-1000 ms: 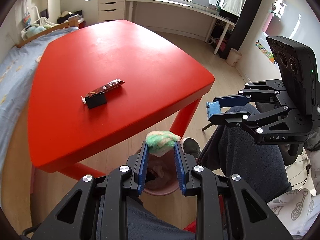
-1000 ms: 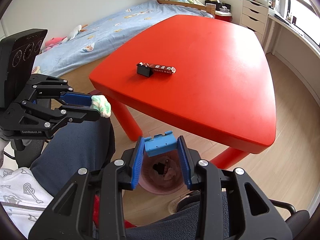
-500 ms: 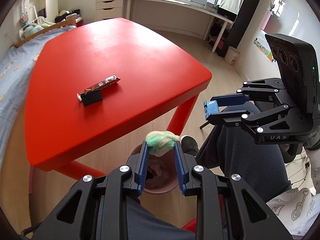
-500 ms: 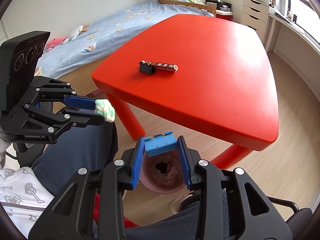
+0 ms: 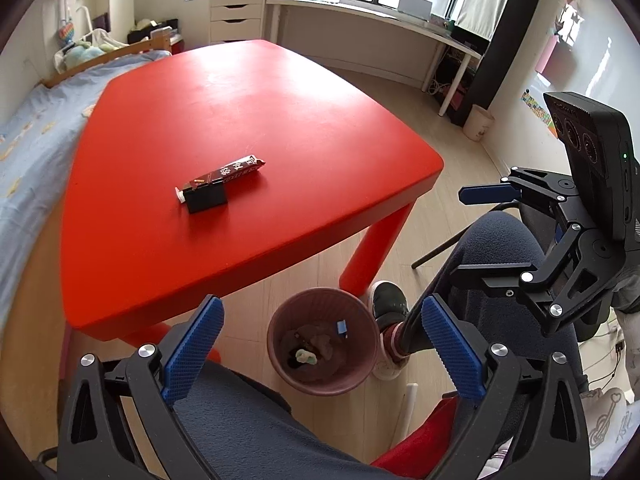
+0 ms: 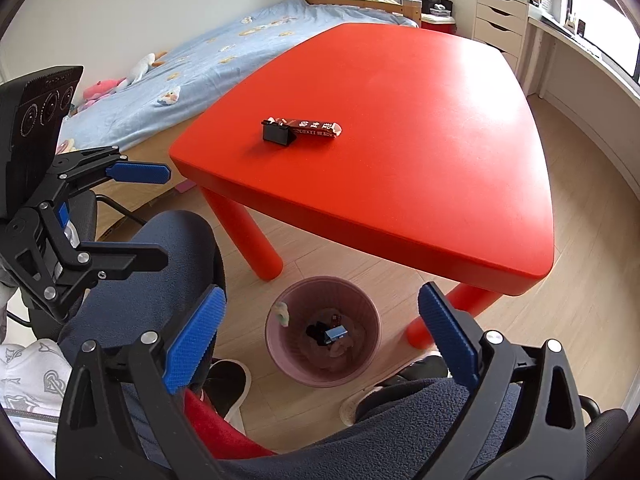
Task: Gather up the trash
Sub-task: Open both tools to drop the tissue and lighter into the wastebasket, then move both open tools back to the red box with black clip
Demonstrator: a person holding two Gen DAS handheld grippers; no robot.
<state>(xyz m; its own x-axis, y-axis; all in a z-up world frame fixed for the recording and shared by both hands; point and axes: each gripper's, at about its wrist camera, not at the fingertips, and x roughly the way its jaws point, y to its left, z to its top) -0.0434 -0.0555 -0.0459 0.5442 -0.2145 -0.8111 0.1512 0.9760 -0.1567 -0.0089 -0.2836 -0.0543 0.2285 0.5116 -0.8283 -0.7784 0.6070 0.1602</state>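
Low in the centre of both wrist views, the pink bin (image 5: 323,340) stood on the floor beside the red counter (image 5: 240,128), and both pieces of trash had just gone into it. A second before, the left gripper (image 5: 318,354) had pinched a green-and-white wad and the right gripper (image 6: 320,344) a small blue scrap; now the fingers of each were spread wide and held nothing. The green-and-white wad (image 5: 306,357) lay in the bottom of the bin in the left view, while in the right view it appeared against the bin's near-left inner wall. The blue scrap (image 6: 335,333) rested among the darker rubbish already inside. That drop probably closed out this pair of items. Left on the counter, toward the middle of each frame, were a dark snack wrapper (image 5: 236,171) and a small black block (image 5: 207,199) touching its end; these seemed the likely next pickups, though whether the block counts as trash was unclear.
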